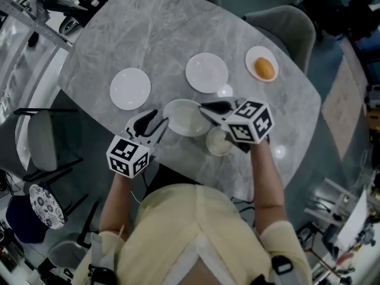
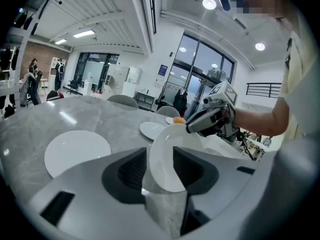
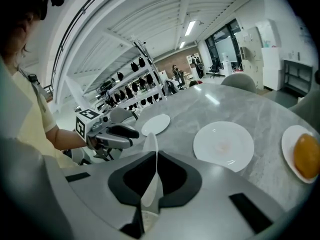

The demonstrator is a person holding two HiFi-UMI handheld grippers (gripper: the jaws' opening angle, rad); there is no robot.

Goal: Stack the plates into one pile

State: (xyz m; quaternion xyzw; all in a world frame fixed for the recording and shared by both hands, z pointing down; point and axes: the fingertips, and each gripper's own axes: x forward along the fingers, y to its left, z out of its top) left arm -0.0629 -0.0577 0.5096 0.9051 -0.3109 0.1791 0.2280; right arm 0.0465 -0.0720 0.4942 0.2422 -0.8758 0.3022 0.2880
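A white plate (image 1: 185,119) hangs tilted just above the grey table (image 1: 148,34) near its front edge. My right gripper (image 1: 205,110) is shut on the plate's right rim; in the right gripper view the plate (image 3: 151,184) shows edge-on, pinched between the jaws. My left gripper (image 1: 159,123) is at the plate's left rim with its jaws spread, and the rim (image 2: 172,159) stands between them with a gap on each side. Two more white plates lie on the table, one at the left (image 1: 130,88) and one in the middle (image 1: 206,72).
A small plate with an orange bun (image 1: 264,68) lies at the back right. A pale round cup (image 1: 218,142) stands under my right hand. Chairs stand at the far side (image 1: 288,25) and at the left (image 1: 44,141).
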